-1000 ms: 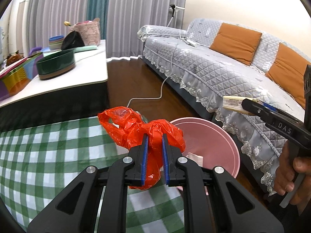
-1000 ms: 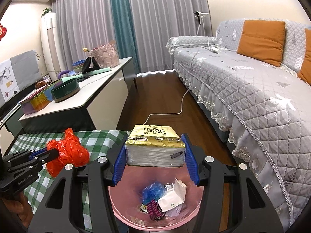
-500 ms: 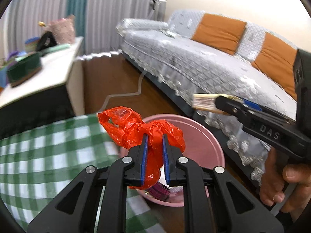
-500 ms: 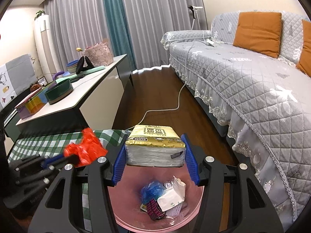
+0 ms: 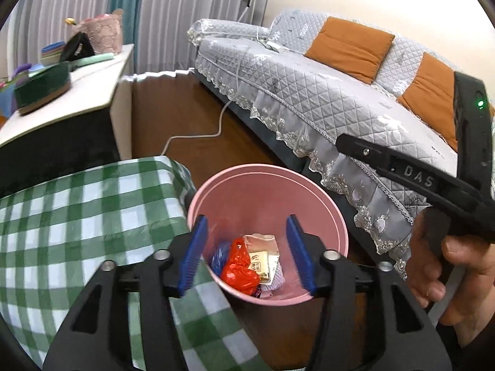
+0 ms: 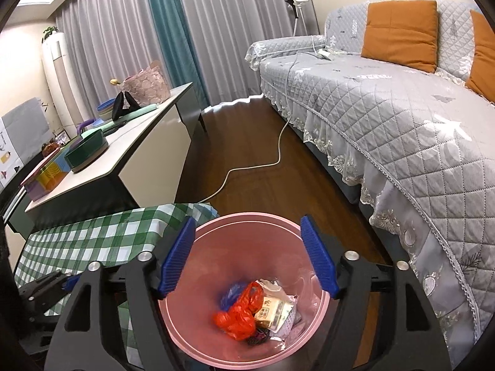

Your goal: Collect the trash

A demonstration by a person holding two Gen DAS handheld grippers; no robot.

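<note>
A pink trash bin [image 5: 328, 204] stands on the floor beside the checkered table; it also shows in the right wrist view [image 6: 198, 349]. Inside lie a red plastic bag [image 5: 239, 270] [image 6: 236, 313], a yellow tissue pack [image 5: 260, 261] [image 6: 270, 309], a blue wrapper [image 5: 218, 258] and white paper scraps. My left gripper [image 5: 246, 252] is open and empty above the bin's near rim. My right gripper [image 6: 247, 255] is open and empty right above the bin. The right gripper's body also shows in the left wrist view [image 5: 402, 170], held in a hand.
A green-and-white checkered tablecloth [image 5: 77, 216] [image 6: 92, 238] lies left of the bin. A grey quilted sofa [image 5: 324, 92] [image 6: 402, 108] with orange cushions is on the right. A white cable [image 6: 263, 160] crosses the wooden floor. A white cabinet [image 6: 139, 142] holds bowls and boxes.
Both grippers have opened. The red bag dropped from the left gripper and the tissue pack from the right gripper; both now lie in the bin.
</note>
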